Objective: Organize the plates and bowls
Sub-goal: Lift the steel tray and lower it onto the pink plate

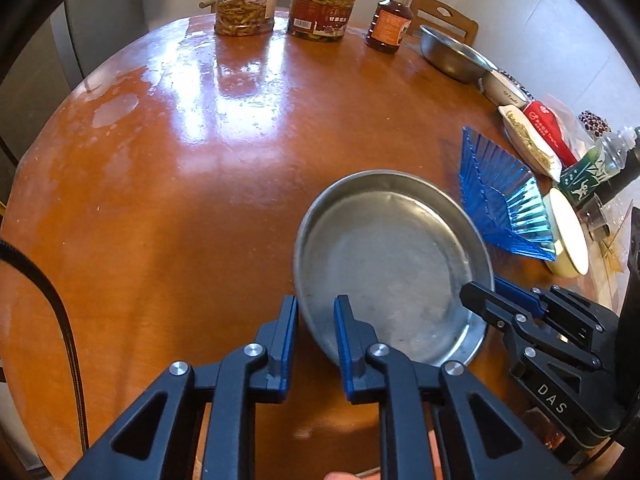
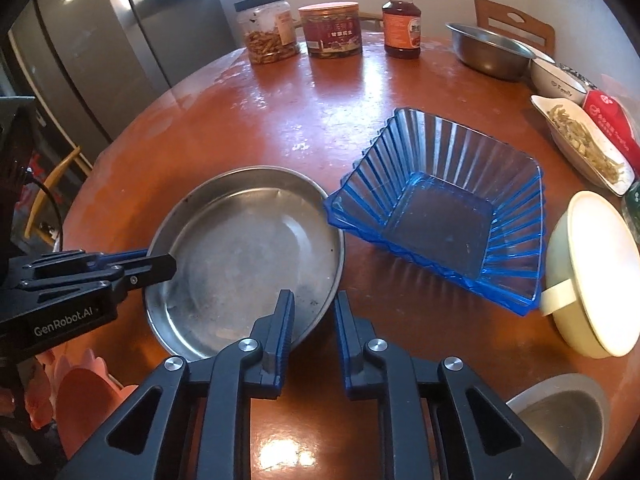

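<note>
- metal plate sitting on the near part of a round brown table, with both grippers on its rim.
- left gripper has one blue pad outside the plate's left near rim and the other inside; its jaws are pinching that rim.
- right gripper does the same at the plate's near right rim, jaws drawn in and pinching the edge between the pads.
- from the left wrist view the right gripper shows as a black finger reaching over the plate's right edge.
- blue ribbed bowl, square and see-through, stands just right of the plate, its corner touching or nearly touching the plate's rim; i cannot tell which.
- cream lidded container sits right of the blue bowl, near the table edge.
- far side of the table: clear jar, red tin and brown bottle in a row.
- far right: steel bowl, then a white bowl beside it, then a white dish with something pale in it.
- part of another steel bowl shows at the near right.
</note>
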The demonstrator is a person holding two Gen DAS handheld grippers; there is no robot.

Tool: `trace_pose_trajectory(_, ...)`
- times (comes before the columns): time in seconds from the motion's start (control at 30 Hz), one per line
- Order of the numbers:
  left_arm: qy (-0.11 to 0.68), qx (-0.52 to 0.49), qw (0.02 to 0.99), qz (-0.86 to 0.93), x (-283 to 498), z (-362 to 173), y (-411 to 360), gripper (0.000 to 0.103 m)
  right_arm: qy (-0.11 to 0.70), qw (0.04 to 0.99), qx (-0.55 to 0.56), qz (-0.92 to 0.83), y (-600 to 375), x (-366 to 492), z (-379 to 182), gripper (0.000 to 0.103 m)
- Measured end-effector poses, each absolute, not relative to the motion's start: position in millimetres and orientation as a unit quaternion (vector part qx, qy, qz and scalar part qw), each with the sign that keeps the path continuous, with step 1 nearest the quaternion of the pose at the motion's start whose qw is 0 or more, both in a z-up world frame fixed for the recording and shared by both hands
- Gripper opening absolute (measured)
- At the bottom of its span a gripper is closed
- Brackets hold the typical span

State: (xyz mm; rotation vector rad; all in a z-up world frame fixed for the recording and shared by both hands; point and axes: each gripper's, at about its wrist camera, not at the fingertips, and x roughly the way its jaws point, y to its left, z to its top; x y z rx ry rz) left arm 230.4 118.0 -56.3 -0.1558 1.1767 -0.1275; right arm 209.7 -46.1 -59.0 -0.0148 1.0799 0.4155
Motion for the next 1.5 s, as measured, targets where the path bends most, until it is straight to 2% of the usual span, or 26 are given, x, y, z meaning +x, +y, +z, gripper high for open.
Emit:
trace_pose_trajectory(0.6,0.489,-0.077,0.868,-0.039,184.1,8.3,141.2,0.019,0.451,0.858,-0.005,0.245,-30.3,183.4,-8.9,0.019)
trace_pose_trajectory(0.97,0.462,-0.075,0.884,-0.015,125.9,33.6,143.8,0.019,0.431,0.857,-0.008,0.282,-23.7,146.2,16.8,0.019)
trace_pose_trajectory(1.5,0.463,-0.079,0.883,0.007,45.7,20.5,134.2,0.019,0.432,0.844,-0.050,0.314,-23.5,76.0,12.7,0.019)
